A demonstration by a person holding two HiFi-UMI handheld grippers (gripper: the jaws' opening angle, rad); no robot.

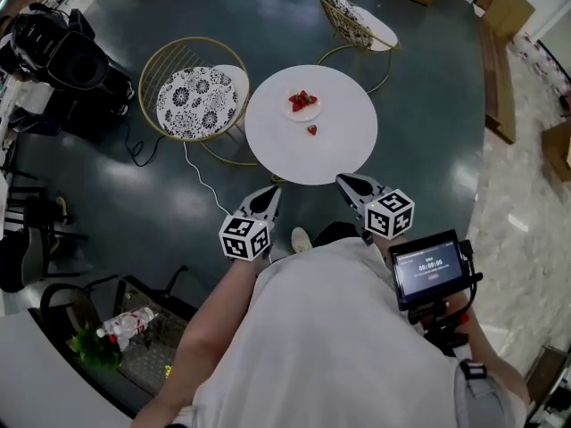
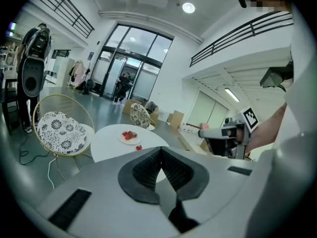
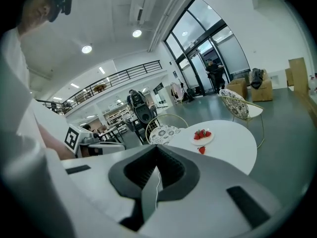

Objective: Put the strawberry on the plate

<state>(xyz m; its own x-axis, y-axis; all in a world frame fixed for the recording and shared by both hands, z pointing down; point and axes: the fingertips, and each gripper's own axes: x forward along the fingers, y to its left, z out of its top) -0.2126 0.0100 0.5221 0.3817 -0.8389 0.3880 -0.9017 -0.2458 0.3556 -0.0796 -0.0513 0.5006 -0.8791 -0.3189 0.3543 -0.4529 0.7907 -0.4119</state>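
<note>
Approach step, nothing picked up yet. My left gripper (image 1: 270,192) and right gripper (image 1: 346,182) both have jaws pressed together and empty, just short of the near edge of the round white table (image 1: 268,141). The loose strawberry (image 1: 311,130) lies on the tabletop just beside the plate (image 1: 306,117), which holds other strawberries. Next, I judge: reach in, spread one gripper's jaws, straddle the berry, pinch gently.

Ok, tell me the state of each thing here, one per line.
Plate: holds several strawberries.
Loose strawberry: lying on the table beside the plate, not on it.
Left gripper: fingers shut, empty.
Right gripper: fingers shut, empty.
Chair left of table: unoccupied.
</note>
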